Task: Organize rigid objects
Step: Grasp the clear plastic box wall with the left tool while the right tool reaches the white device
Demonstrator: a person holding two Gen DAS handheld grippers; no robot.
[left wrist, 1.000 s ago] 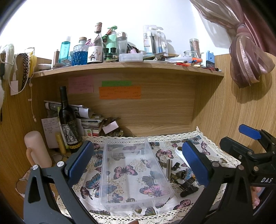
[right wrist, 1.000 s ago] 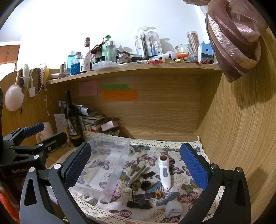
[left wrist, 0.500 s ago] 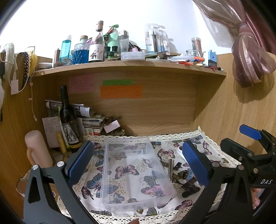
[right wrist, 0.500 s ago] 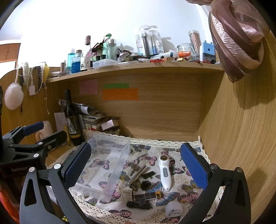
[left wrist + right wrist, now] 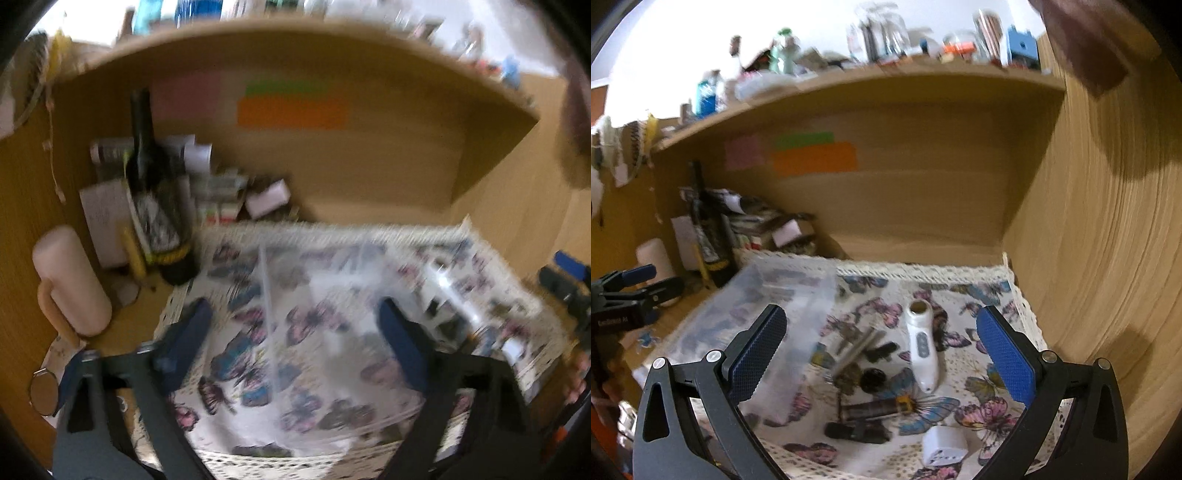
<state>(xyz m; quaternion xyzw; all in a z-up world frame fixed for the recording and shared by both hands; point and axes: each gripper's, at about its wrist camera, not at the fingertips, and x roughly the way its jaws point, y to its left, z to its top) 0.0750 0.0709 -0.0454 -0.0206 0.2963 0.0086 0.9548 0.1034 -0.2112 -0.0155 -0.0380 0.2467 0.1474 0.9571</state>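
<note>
A clear plastic tray [image 5: 325, 332] lies empty on the butterfly cloth [image 5: 236, 354]; it also shows in the right wrist view [image 5: 768, 295]. My left gripper [image 5: 295, 343] is open above its near end. My right gripper [image 5: 882, 354] is open above a pile of small objects: a white handheld device [image 5: 921, 343], a metal tube [image 5: 858, 349], a dark round cap [image 5: 873, 378], a brown tube [image 5: 875, 408], a black clip [image 5: 857, 432] and a white plug [image 5: 943, 448]. The left wrist view is blurred.
A dark wine bottle [image 5: 155, 192] and stacked papers [image 5: 218, 188] stand at the back left, with a pink cylinder [image 5: 70, 280] beside them. A wooden wall [image 5: 1108, 258] closes the right side. A cluttered shelf [image 5: 849, 74] hangs overhead.
Both grippers have tilted downward and moved forward toward the cloth; the tray and the small objects appear closer. Both stay open.
</note>
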